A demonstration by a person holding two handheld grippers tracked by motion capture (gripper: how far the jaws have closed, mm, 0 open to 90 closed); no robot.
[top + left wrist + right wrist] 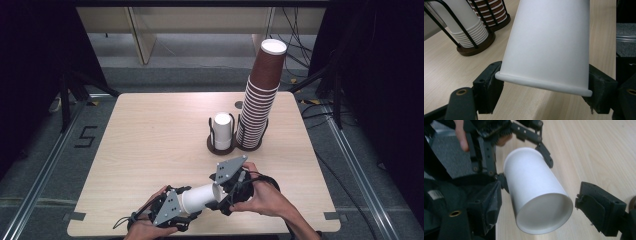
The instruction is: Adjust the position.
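Between the pads of our left claw [192, 212] sits the plain white paper cup [200, 199], clamped sideways above the pale wooden counter [150, 135]. Our right claw [537, 202] stands apart around its open mouth, not yet closed; the handover remains undone.

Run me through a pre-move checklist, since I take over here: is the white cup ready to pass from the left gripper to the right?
1. Left gripper clamps the white cup near its rim: ok.
2. Right gripper jaws open either side of the cup's base end: ok.
3. Right jaws touching the cup: cannot tell.
4. Cup uncrushed: ok.
5. White stack and brown stack in their holders stand apart from the hands: ok.
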